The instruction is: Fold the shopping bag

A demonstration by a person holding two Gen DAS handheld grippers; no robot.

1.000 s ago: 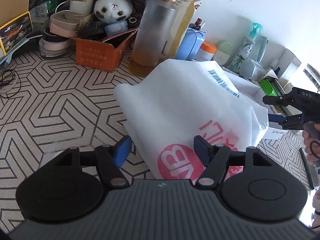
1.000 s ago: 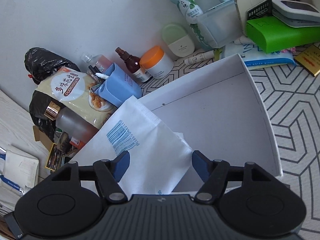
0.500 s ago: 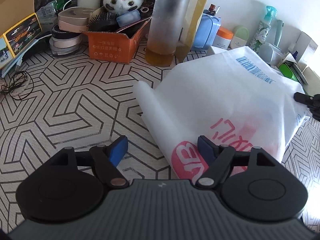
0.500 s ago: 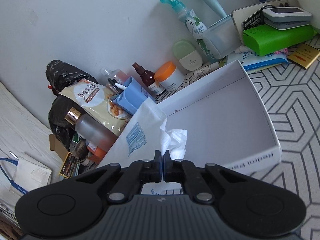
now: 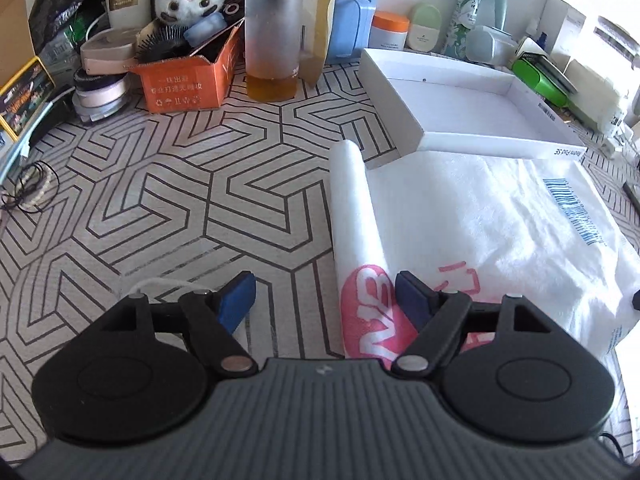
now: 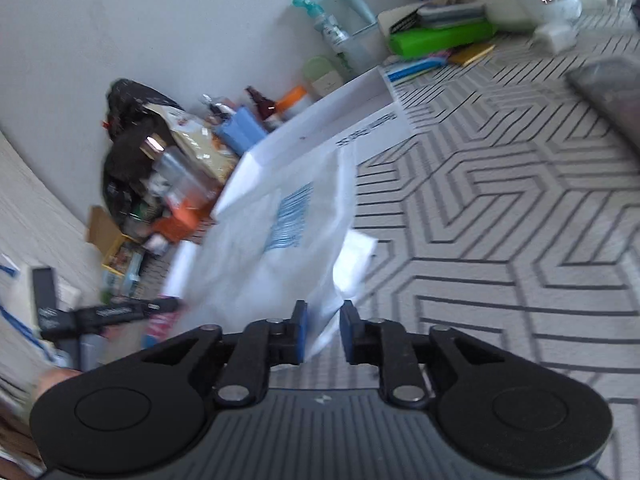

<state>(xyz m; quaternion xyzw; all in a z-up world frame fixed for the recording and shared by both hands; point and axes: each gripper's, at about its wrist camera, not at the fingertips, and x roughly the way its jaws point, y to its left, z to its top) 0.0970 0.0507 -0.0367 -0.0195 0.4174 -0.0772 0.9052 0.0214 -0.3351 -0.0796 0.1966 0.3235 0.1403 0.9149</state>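
I see one white bag (image 5: 480, 224) lying flat on the patterned counter (image 5: 160, 200). Its left edge is rolled into one long fold. It carries one blue barcode print and one pink logo. The far edge lies just beside one open white box (image 5: 460, 108).

Left claw (image 5: 326, 296): I see two blue pads, set wide apart. The bag's rolled edge and pink logo lie between and below them. Neither pad presses on the bag, so I read this claw as open and empty.

Right claw (image 6: 323, 330): the view is blurred. I see two blue pads with a narrow gap, and the jaws are opening. One corner of the bag (image 6: 280, 264) sits in the gap. The left pad is close to the cloth; I cannot tell whether it touches. The right pad stands clear.

At the back of the counter I count one orange carton (image 5: 184, 80), one frosted bottle (image 5: 274, 28), one plush toy (image 5: 188, 0) and one green case (image 5: 540, 80). The left claw (image 6: 108, 314) also shows at the left edge of the right view.
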